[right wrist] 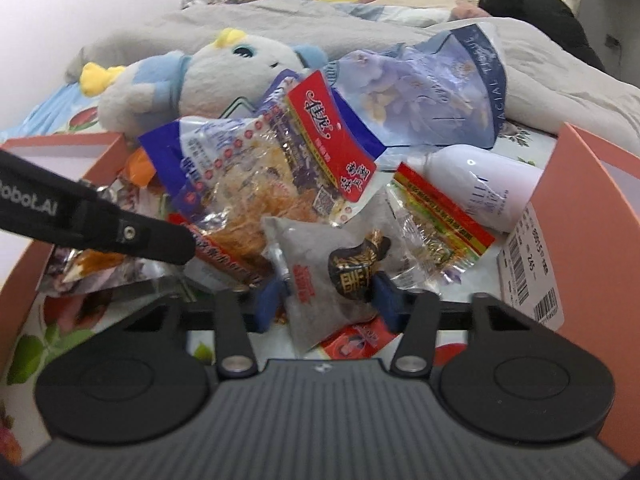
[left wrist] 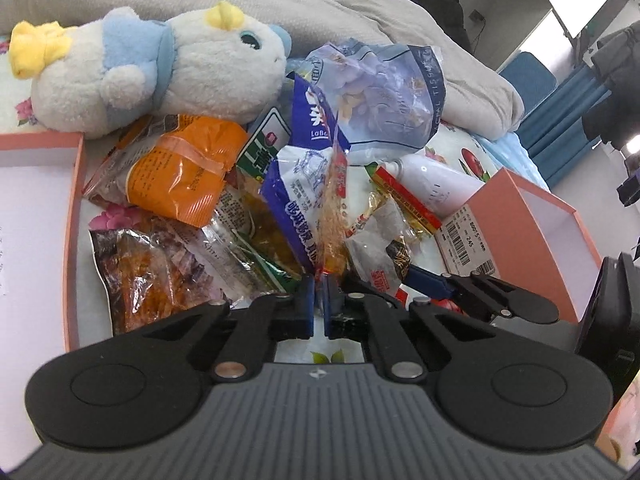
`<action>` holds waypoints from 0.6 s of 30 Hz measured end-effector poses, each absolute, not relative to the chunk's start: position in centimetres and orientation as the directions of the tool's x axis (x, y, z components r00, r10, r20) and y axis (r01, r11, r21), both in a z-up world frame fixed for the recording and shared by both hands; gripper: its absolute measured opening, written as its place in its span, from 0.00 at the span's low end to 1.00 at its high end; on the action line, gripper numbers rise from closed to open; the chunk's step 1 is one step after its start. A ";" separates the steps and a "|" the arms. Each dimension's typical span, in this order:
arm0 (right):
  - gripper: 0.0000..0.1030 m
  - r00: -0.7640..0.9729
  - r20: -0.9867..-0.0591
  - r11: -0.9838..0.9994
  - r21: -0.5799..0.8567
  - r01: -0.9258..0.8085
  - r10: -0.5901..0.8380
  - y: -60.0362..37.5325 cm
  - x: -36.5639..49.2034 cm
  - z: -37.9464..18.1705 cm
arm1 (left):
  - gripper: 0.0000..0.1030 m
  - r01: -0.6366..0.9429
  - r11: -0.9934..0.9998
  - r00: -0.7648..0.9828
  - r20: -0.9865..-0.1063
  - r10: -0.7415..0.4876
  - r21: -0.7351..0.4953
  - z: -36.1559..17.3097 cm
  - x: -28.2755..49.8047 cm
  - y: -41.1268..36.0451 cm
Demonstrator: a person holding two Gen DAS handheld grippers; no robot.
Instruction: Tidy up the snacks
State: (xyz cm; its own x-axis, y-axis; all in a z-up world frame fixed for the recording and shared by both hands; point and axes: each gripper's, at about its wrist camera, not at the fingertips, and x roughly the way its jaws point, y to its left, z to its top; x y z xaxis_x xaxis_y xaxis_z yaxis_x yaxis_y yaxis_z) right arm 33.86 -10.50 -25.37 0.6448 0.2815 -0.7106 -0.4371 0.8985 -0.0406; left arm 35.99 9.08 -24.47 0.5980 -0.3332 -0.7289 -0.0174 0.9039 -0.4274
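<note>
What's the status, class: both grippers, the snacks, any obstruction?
Left gripper shut on clear noodle packet. Right gripper shut on grey sachet. Snack pile between pink boxes; plush toy behind.

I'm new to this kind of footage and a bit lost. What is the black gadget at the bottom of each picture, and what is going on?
Those are two hand-held grippers a person carries, each with a camera looking along its jaws. One picture comes from the left gripper, the other from the right gripper. On a bed lie snack packets, a plush toy, a white bottle and pink boxes. The left jaws are shut on a clear packet with a red label; the right jaws clasp a grey packet.
</note>
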 end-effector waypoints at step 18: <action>0.33 0.649 -0.712 0.903 -0.050 -0.426 0.267 -13.2 26.5 -22.3 | 0.02 -0.040 0.932 0.641 -0.725 -0.253 -0.361 -19.8 29.1 7.3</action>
State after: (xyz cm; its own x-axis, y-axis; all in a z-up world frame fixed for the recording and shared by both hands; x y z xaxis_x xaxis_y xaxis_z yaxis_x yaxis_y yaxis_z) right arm 26.46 -13.16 -22.33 0.6491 0.2672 -0.7122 -0.4263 0.9032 -0.0496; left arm 29.06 7.31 -19.82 0.6406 -0.2533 -0.7249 -0.0398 0.9318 -0.3608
